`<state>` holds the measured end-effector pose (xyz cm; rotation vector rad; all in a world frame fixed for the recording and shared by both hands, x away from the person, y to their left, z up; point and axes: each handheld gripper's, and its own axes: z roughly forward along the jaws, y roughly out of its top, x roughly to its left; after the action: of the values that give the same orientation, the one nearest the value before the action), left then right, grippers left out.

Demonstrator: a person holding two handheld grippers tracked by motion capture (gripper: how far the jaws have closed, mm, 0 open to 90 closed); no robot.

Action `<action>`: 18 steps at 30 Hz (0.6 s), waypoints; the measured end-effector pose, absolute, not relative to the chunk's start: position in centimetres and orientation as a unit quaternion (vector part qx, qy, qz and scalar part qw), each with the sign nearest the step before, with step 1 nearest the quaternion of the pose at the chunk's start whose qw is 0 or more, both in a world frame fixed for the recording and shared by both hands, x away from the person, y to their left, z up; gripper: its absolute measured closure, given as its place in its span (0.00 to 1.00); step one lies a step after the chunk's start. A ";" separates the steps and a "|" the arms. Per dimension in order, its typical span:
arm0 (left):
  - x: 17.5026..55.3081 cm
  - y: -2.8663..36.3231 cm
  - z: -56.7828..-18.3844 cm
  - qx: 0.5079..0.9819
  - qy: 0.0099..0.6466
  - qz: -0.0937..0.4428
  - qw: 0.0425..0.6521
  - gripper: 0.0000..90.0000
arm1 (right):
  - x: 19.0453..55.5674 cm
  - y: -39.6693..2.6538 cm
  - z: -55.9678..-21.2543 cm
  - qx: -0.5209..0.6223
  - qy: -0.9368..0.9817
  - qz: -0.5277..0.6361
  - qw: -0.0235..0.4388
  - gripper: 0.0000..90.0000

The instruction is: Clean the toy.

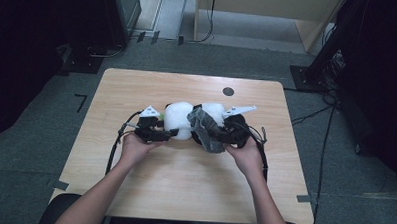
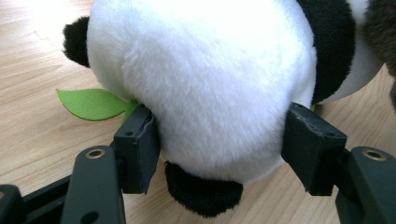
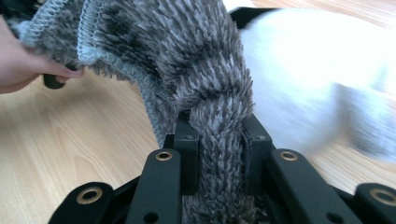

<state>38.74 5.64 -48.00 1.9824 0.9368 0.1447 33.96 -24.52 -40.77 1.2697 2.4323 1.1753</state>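
A black-and-white panda plush (image 1: 178, 119) (image 2: 205, 84) lies at the middle of the wooden table (image 1: 184, 181). A green felt leaf (image 2: 91, 103) pokes out beside it. My left gripper (image 1: 171, 133) (image 2: 224, 149) is shut on the plush's white body, one pad pressing each side. A grey fuzzy knitted cloth (image 1: 206, 130) (image 3: 187, 60) drapes over the plush's right part. My right gripper (image 1: 220, 135) (image 3: 218, 144) is shut on a bunched strip of that cloth. In the right gripper view the plush (image 3: 317, 70) shows blurred behind the cloth, and a hand (image 3: 18, 65) at the left edge.
A small dark round mark (image 1: 228, 91) sits near the table's far edge. Cables (image 1: 116, 144) trail from both grippers over the table. Dark equipment and stands (image 1: 333, 51) stand on the carpeted floor beyond the far corners.
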 end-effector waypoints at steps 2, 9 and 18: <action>38.8 5.7 -48.0 0.803 0.381 0.055 0.455 0.37 | 33.8 -25.5 -40.6 0.433 0.807 0.393 0.083 0.82; 38.7 5.6 -48.0 0.802 0.383 0.054 0.455 0.37 | 33.9 -27.7 -41.0 0.462 0.794 0.383 0.094 0.82; 38.8 5.7 -47.9 0.801 0.383 0.052 0.457 0.38 | 34.1 -30.0 -41.0 0.494 0.781 0.367 0.111 0.83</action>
<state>38.79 5.68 -47.93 1.9741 0.9437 0.1272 34.10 -30.03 -41.00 1.4506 2.2923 1.0769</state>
